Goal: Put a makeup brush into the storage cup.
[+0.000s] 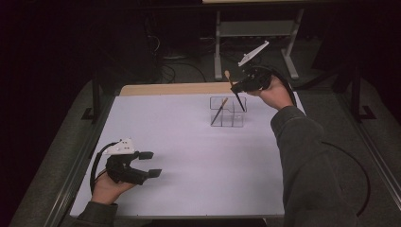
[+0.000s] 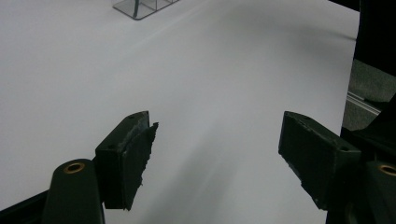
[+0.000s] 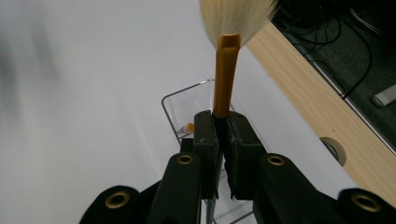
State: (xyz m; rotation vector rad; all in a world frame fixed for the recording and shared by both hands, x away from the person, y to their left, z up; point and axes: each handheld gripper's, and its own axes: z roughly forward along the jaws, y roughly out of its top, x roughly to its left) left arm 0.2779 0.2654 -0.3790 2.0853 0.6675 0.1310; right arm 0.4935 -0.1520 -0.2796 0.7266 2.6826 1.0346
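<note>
Right hand-held gripper (image 1: 242,85) pinches a gold-handled brush (image 3: 226,70) above the clear organizer (image 1: 227,112) at the far right of the worktop (image 1: 189,142). One brush (image 1: 219,110) already stands inside; this one looks about to follow. Left hand-held gripper (image 1: 149,164) rests spread at near left, nothing obstructing.

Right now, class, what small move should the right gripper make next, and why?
Probably lower the gold-handled, pale-bristled brush straight down. The right gripper is shut on it above the clear plastic compartment organiser, its dark lower end apparently just entering a compartment, while another brush already leans inside.
</note>
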